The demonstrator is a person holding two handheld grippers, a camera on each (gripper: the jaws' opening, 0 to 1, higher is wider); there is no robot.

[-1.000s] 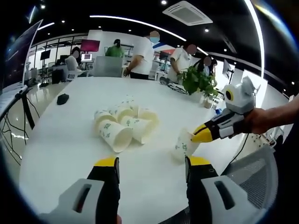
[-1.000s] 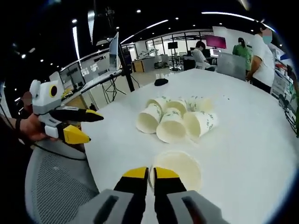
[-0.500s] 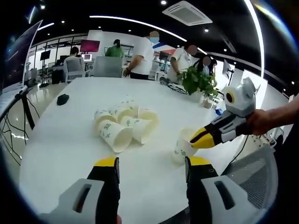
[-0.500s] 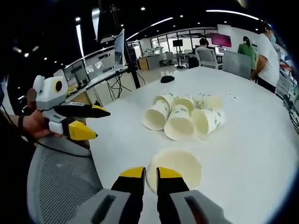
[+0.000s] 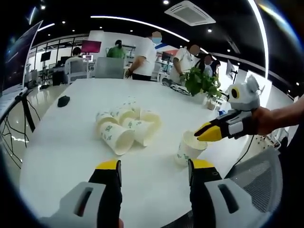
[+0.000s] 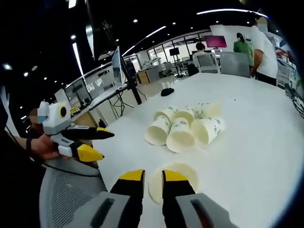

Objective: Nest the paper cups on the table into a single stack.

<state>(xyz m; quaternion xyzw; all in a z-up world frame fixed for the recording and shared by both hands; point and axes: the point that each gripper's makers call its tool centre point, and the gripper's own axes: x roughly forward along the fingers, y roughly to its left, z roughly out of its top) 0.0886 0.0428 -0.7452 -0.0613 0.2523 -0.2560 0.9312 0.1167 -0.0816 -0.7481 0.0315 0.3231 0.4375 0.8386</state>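
Paper, thin and light, is what the nearest cup [image 5: 189,148] is made of; it is standing upright near the front edge of the white table [image 5: 71,142], and judging by its look it will dent easily and slide on the smooth top. A pinch on the rim wall seems the sensible hold, light enough not to crush it. The right gripper [image 6: 152,176] is doing just that: its yellow-tipped jaws are sitting almost together with the near rim of this cup [image 6: 174,179] between them, one jaw outside and one inside the mouth. In the left gripper view the same right gripper [image 5: 207,132] is reaching in from the right onto the cup's rim. The left gripper [image 5: 153,172] is hovering wide apart and gripping nothing, its jaws clear of the table; in the right gripper view it [image 6: 95,144] is showing at the left, spread and free. Farther off, toward the middle of the table, the remaining cups [image 5: 124,127] are lying on their sides in a loose cluster, touching one another, mouths facing near. Beyond them a dark mouse-like object [image 5: 63,100] is resting, and people [image 5: 145,56] are standing at the far edge.
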